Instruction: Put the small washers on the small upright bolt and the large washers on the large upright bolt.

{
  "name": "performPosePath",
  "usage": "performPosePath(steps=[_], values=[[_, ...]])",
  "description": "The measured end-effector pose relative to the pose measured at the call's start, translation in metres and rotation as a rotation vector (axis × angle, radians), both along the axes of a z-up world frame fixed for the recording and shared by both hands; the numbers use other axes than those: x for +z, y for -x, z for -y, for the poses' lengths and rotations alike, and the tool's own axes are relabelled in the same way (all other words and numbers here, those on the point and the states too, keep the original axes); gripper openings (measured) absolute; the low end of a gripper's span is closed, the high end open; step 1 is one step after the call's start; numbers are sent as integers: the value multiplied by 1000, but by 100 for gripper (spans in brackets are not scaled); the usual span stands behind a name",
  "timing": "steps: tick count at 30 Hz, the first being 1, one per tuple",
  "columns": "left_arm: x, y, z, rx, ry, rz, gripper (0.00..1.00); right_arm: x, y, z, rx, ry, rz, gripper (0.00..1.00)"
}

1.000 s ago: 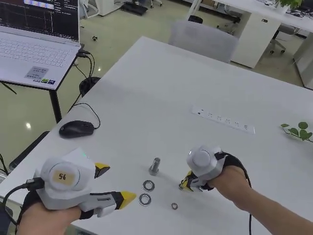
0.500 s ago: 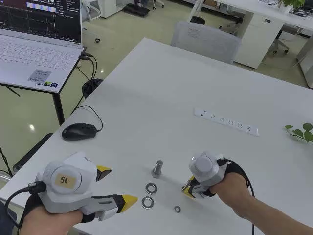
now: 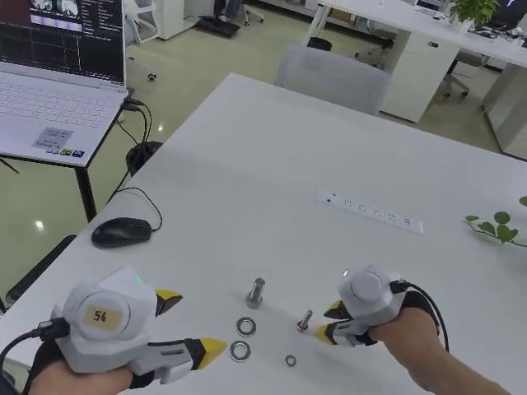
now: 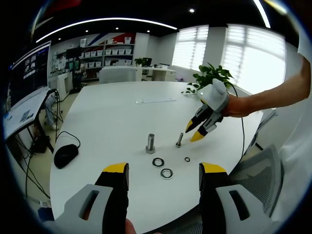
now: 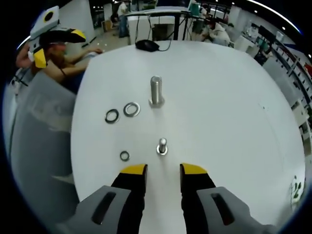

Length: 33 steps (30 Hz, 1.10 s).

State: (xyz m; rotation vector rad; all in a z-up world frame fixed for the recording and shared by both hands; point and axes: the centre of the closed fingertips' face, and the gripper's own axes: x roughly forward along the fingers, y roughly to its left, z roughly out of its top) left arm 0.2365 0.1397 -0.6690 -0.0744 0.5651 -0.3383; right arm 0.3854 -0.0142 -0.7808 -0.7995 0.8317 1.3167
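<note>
The large bolt (image 3: 255,292) and the small bolt (image 3: 305,320) both stand upright on the white table (image 3: 272,164). Two large washers (image 3: 245,327) (image 3: 240,351) lie flat in front of the large bolt, and a small washer (image 3: 291,360) lies near the small bolt. My right gripper (image 3: 327,323) is open just right of the small bolt, holding nothing. In the right gripper view the small bolt (image 5: 161,146) stands just beyond the right gripper's (image 5: 164,169) tips. My left gripper (image 3: 191,323) is open to the left of the washers, holding nothing.
A black mouse (image 3: 122,232) with its cable lies at the left. A white power strip (image 3: 370,211) lies further back, and a plant (image 3: 498,226) is at the right edge. A laptop (image 3: 58,90) sits on a side stand. The table's near edge is close to the washers.
My right gripper was tight against the small bolt; it has drawn back to the right, and the bolt now stands free. The left gripper has stayed put. The head camera has shifted.
</note>
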Motion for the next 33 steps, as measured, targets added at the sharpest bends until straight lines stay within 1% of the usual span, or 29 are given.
performPosePath(steps=[3, 7, 13, 15, 16, 19, 23, 24, 27, 30, 32, 33], values=[[1, 0, 1, -6, -3, 2, 57, -1, 8, 7, -27, -17, -21, 31], [1, 0, 2, -12, -7, 5, 57, -9, 21, 15, -71, -34, -55, 32], [1, 0, 4, -26, -12, 5, 57, -25, 42, 22, -77, -17, -90, 33], [1, -1, 4, -31, -19, 6, 57, -27, 46, 22, -73, -20, -91, 32], [2, -1, 4, -30, -19, 7, 57, -28, 50, 21, -73, -22, -98, 32], [3, -1, 2, -18, -14, 12, 57, -32, 55, 18, -80, -28, -110, 32], [0, 3, 4, -23, -16, 5, 57, -35, 61, 11, -76, -34, -123, 31], [-1, 4, 5, -24, -15, 3, 57, -36, 62, 8, -67, -31, -118, 31], [-2, 6, 6, -22, -12, 0, 57, -38, 62, 1, -62, -31, -120, 30], [-2, 6, 8, -22, -8, 0, 57, -42, 63, -6, -37, -23, -117, 29], [-2, 5, 8, -24, -9, 0, 57, -41, 63, -13, -21, -25, -99, 28], [-2, 5, 9, -23, -8, 1, 57, -42, 61, -14, -10, -15, -92, 28]])
